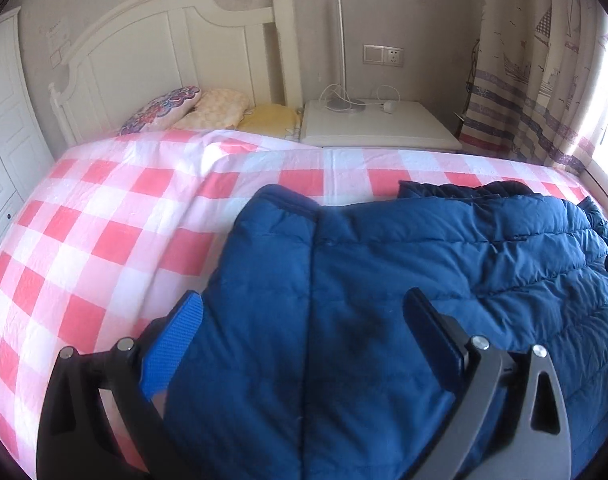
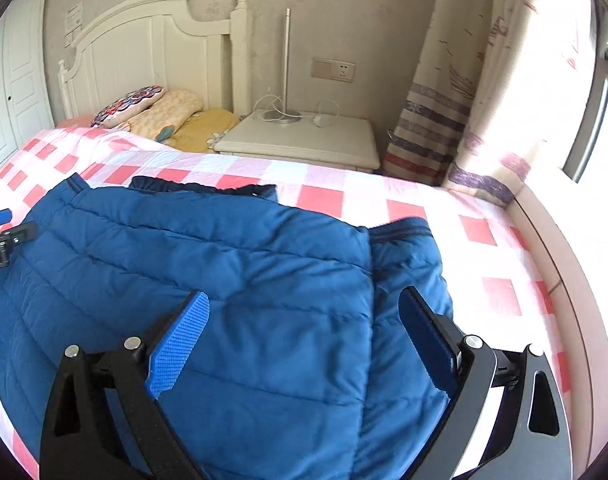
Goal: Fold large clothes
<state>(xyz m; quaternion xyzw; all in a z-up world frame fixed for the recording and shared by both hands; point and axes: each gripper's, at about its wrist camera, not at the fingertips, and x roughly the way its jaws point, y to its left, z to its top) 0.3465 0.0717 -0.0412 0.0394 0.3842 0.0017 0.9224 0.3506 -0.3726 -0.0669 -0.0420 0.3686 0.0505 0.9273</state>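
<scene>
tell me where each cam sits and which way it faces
Left wrist: on the left gripper, over the blue puffer jacket, facing the headboard; its open jaws show.
Right wrist: on the right gripper, over the jacket's right side, facing the nightstand and curtain; its open jaws show, with the left gripper at the left edge.
Shared: jacket, checked bedspread, pillows, lamp.

Daylight is pouring in from the window (image 2: 595, 128) on the right, blowing out the curtain (image 2: 515, 80) beside it into white glare. The left side is staying dimmer. A soft shadow is falling on the jacket (image 1: 363, 336). Fisheye bending is curving every edge, and corners are darkening to black.
</scene>
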